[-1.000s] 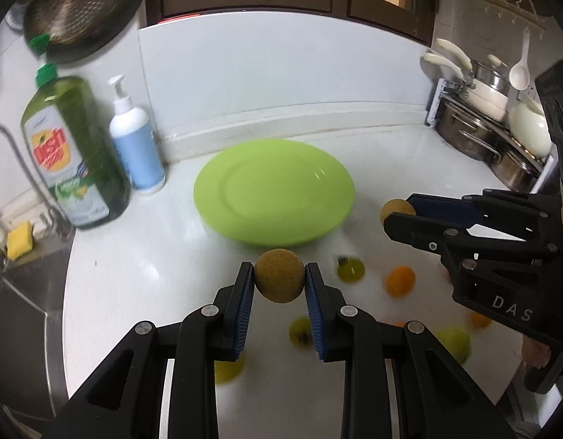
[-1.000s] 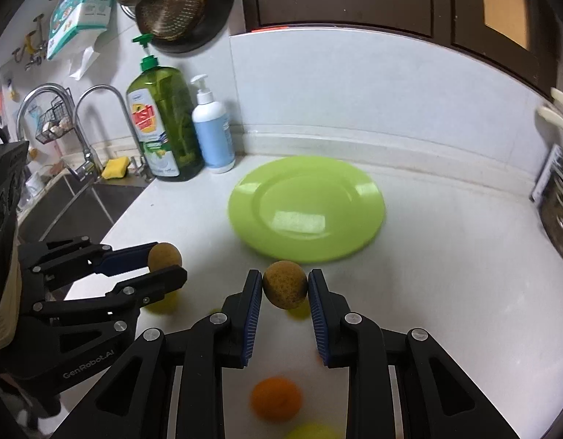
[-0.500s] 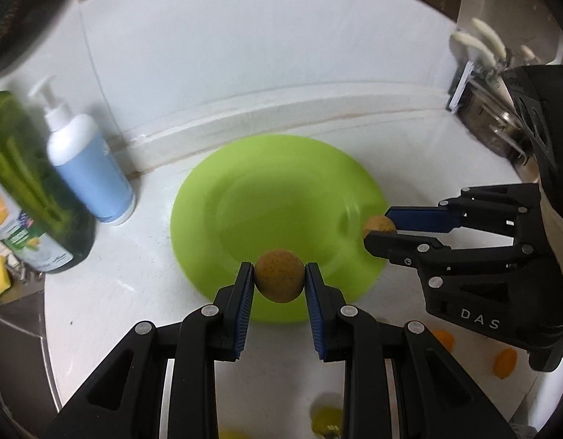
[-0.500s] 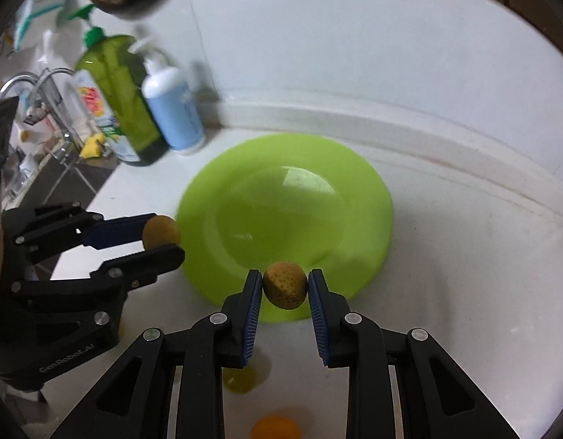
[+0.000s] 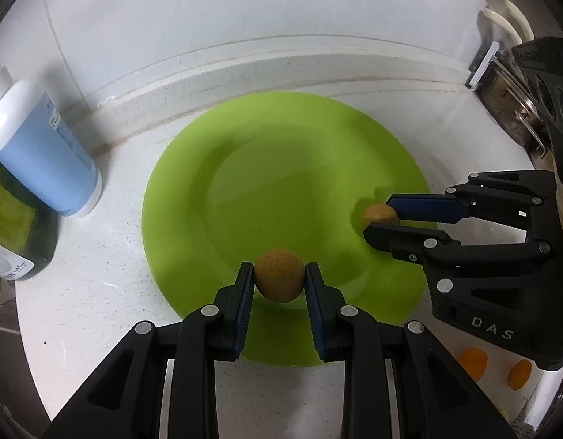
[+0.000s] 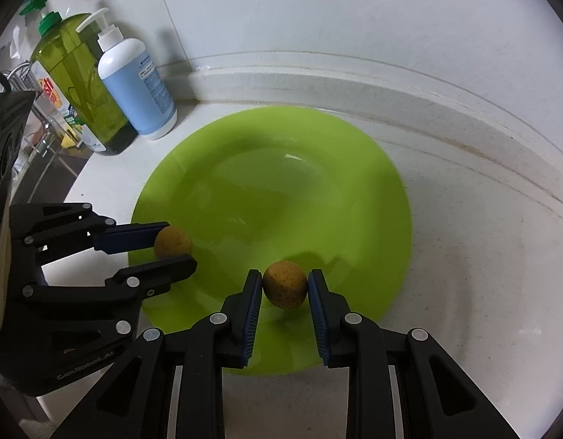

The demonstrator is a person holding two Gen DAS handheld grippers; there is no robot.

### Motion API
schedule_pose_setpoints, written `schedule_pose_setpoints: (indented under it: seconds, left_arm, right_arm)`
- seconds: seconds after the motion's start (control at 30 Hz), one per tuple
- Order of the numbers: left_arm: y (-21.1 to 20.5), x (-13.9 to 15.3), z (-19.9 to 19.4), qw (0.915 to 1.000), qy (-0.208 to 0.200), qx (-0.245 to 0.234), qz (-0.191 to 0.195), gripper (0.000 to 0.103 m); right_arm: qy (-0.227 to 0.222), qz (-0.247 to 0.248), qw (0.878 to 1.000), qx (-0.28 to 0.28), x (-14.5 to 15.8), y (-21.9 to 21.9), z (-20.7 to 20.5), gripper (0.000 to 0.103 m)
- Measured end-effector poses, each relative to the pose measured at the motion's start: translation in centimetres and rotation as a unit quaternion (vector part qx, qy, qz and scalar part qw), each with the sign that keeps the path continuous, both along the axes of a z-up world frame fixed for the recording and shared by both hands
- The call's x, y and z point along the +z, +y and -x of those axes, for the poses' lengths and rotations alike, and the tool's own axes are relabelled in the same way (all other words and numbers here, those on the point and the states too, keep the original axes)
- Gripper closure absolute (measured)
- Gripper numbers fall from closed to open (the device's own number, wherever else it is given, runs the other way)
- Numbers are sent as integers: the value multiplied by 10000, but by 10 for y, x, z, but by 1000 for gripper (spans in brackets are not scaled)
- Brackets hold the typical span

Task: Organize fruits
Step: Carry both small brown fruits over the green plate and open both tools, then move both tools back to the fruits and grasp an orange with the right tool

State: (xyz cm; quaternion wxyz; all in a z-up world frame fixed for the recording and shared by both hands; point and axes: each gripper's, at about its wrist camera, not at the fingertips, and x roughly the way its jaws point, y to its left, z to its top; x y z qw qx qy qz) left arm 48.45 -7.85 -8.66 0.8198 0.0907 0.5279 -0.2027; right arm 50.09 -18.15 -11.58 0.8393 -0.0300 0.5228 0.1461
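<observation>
Over the near rim of the green plate (image 5: 281, 168), as the left wrist camera is showing it, the left tongs (image 5: 279, 281) are gripping a round brown fruit (image 5: 279, 275) between their blue pads, narrow around it; the plate is sitting on the white table (image 5: 98, 292), close to the back wall; the right tongs (image 5: 382, 219) are reaching in from the right over the plate's right side, pinching a second, smaller-looking brown fruit (image 5: 377, 215); a blue bottle (image 5: 40, 153) is standing just left of the plate, with a dark green bottle (image 5: 14, 234) beside it at the frame's edge; two orange fruits (image 5: 473, 362) are lying on the table at lower right, partly hidden behind the right tongs.

From the right wrist camera, the right tongs (image 6: 285, 289) are clamping their speckled brown fruit (image 6: 285, 288) above the plate's (image 6: 281, 183) near edge; the left tongs (image 6: 173, 247) are coming in from the left, holding the other fruit (image 6: 173, 242) over the plate's left rim; a pump bottle (image 6: 135, 80) and a green dish-soap bottle (image 6: 73, 84) are standing side by side behind the plate, on the left.
</observation>
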Motion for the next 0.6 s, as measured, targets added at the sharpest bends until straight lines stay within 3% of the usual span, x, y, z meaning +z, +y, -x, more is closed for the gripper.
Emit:
schedule_pose_setpoints:
  seconds: [0.33, 0.47, 0.6]
  left_arm:
    - [-6, -2, -6, 9999, 51, -64, -71, 75]
    - [-3, 10, 1, 9998, -136, -22, -106, 66]
    - [4, 36, 19, 9989, -456, 53, -33, 54]
  right_arm:
    - [25, -33, 10000, -13, -2, -4, -4, 75]
    - [-42, -109, 9999, -77, 2, -5, 1, 65]
    - [-307, -248, 9989, -271, 22, -11, 16, 64]
